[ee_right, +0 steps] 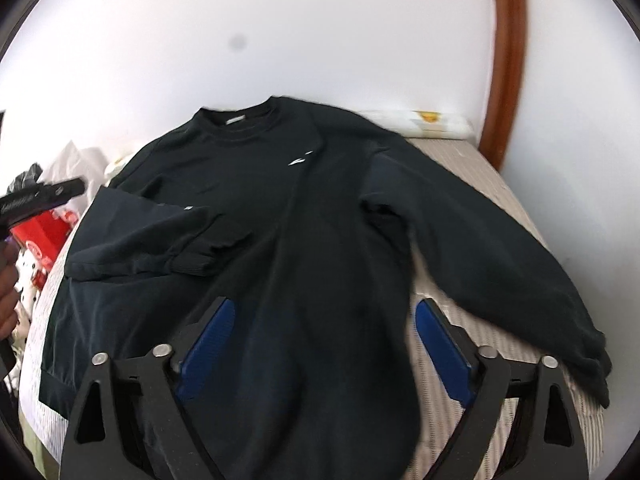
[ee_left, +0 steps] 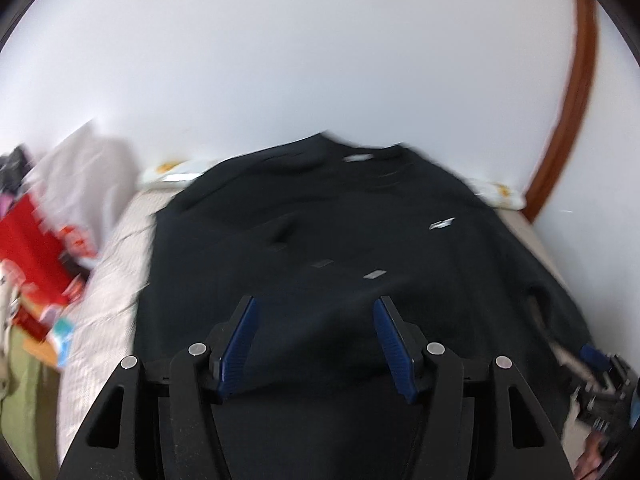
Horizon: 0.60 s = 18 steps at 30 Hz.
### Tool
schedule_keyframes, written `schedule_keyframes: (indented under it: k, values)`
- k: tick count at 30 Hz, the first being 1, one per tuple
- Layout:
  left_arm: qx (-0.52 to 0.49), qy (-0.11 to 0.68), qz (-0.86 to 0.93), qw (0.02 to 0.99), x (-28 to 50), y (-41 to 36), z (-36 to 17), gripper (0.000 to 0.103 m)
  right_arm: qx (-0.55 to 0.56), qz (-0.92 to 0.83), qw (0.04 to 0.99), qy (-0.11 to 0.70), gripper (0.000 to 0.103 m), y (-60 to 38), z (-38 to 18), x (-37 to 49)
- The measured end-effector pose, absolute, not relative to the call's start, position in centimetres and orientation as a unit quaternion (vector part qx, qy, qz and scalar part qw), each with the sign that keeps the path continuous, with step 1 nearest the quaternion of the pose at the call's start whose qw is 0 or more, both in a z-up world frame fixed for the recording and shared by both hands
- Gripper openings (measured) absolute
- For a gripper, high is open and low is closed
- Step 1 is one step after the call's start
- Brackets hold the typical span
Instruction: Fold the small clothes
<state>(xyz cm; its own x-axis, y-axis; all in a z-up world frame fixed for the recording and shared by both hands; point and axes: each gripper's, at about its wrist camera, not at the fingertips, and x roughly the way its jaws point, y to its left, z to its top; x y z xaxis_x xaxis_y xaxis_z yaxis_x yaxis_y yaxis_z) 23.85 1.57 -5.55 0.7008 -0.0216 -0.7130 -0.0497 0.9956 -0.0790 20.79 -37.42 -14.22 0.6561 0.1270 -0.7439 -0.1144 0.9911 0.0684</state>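
Note:
A black long-sleeved sweatshirt (ee_right: 288,216) lies spread on a striped bed (ee_right: 460,160), collar toward the wall. Its left sleeve (ee_right: 160,240) is folded in across the body; its right sleeve (ee_right: 500,264) stretches out toward the bed's near right corner. My right gripper (ee_right: 320,312) is open and empty above the sweatshirt's lower right edge. My left gripper (ee_left: 314,308) is open and empty above the black sweatshirt (ee_left: 340,240), which is blurred in the left wrist view. The right gripper (ee_left: 600,372) shows at the lower right of that view; the left gripper's body (ee_right: 40,196) shows at the left of the right wrist view.
A white wall (ee_right: 320,40) rises behind the bed, with a brown wooden frame (ee_right: 508,60) at the right. A white pillow (ee_right: 424,122) lies at the head of the bed. Red packages (ee_left: 36,256) and bags are piled left of the bed.

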Motion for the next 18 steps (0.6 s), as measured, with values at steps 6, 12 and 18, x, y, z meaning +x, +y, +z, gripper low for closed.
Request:
schedule_keyframes:
  k: [6,12,18]
  values:
    - [-0.06,0.424,0.069,0.901,18.7,8.4,-9.6,0.058,-0.015,0.013,0.898,0.44,0.083,-38.4,-17.7,18.7]
    - [-0.077,0.46,0.077,0.881,14.2,11.5,-14.2,0.058,0.016,-0.027,0.885,0.465,0.082,-42.3,-20.7,15.5]
    - [-0.094,0.468,0.064,0.876,11.5,11.6,-16.8,0.057,0.049,-0.002,0.878,0.475,0.077,-43.0,-22.3,12.8]
